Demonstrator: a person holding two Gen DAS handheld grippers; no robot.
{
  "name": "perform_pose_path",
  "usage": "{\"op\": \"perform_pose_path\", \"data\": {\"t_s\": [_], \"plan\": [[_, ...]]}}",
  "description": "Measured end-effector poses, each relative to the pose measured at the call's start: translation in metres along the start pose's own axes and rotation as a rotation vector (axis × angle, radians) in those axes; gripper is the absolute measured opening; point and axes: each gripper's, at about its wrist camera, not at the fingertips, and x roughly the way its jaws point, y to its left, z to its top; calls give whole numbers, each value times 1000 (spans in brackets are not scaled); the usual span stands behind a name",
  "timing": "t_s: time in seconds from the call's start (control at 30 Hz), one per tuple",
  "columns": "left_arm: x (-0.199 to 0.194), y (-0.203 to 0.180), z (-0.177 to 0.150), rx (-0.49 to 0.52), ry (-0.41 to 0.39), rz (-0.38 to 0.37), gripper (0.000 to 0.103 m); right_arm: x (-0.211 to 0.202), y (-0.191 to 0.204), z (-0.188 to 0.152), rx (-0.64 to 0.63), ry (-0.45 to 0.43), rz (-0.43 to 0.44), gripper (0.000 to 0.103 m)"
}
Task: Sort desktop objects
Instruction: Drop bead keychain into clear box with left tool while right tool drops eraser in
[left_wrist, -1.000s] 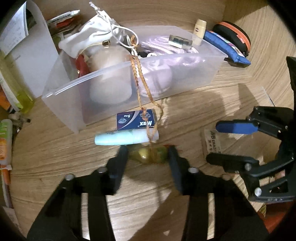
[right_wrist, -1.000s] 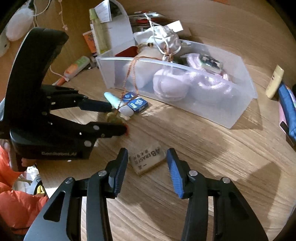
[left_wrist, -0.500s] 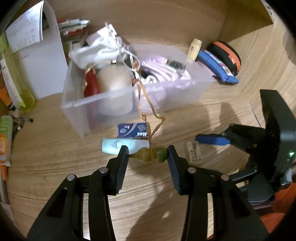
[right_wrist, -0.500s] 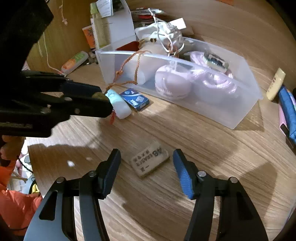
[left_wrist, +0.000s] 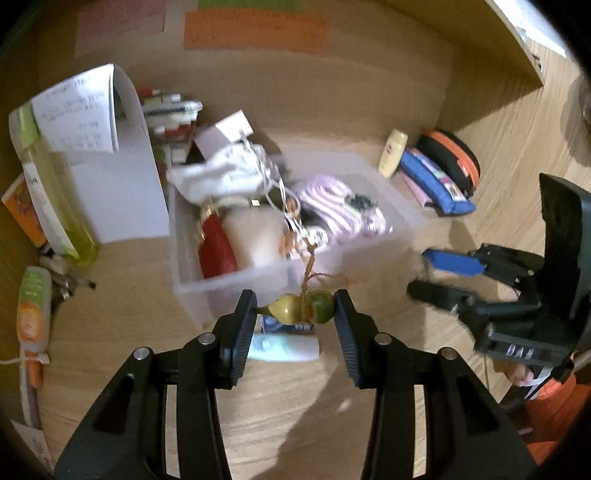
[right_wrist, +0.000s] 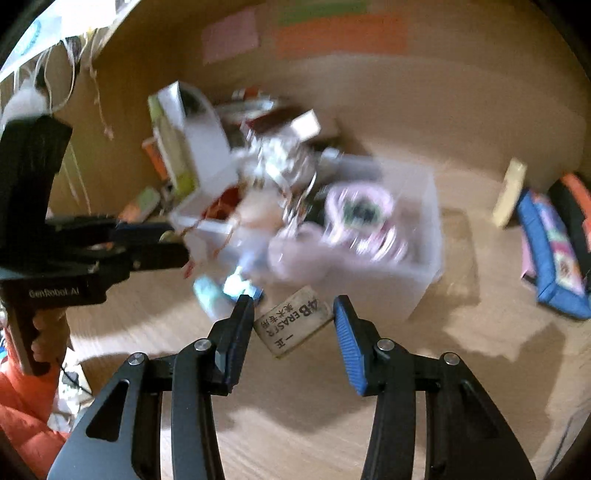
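My left gripper (left_wrist: 295, 314) is shut on a small yellow-green gourd charm (left_wrist: 301, 311) and holds it above the desk; its brown cord (left_wrist: 309, 264) runs up into the clear plastic bin (left_wrist: 236, 286). My right gripper (right_wrist: 293, 321) is open, its fingers either side of a tan eraser block (right_wrist: 293, 325) lying on the desk. The bin (right_wrist: 424, 258) holds purple striped cloth, a red item and white cables. A blue box (left_wrist: 271, 323) and a pale blue tube (left_wrist: 284, 349) lie below the gourd. The left gripper also shows in the right wrist view (right_wrist: 162, 243).
A yellow bottle (left_wrist: 55, 206) and white paper holder (left_wrist: 122, 177) stand at left. A blue case (left_wrist: 439, 184), an orange-rimmed black case (left_wrist: 454, 162) and a cream bottle (left_wrist: 393, 153) lie at right. An orange-green tube (left_wrist: 33, 306) lies far left.
My left gripper closed on the gourd and lifted it off the desk, drawing the cord taut. My right gripper moved forward so the eraser sits between its fingers.
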Motion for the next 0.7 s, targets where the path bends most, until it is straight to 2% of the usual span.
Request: {"op": "perform_pose_path", "data": {"t_s": [0.13, 0.27, 0.5, 0.7], "plan": [[-6, 6, 12, 3, -36, 7, 42, -6, -20, 19, 53, -54, -42, 41], [1, 12, 25, 2, -48, 19, 42, 0, -29, 33, 53, -62, -92, 41], [32, 26, 37, -21, 2, 43, 42, 22, -43, 43, 53, -19, -120, 41], [51, 28, 39, -20, 41, 63, 42, 36, -50, 40, 68, 9, -91, 41]]}}
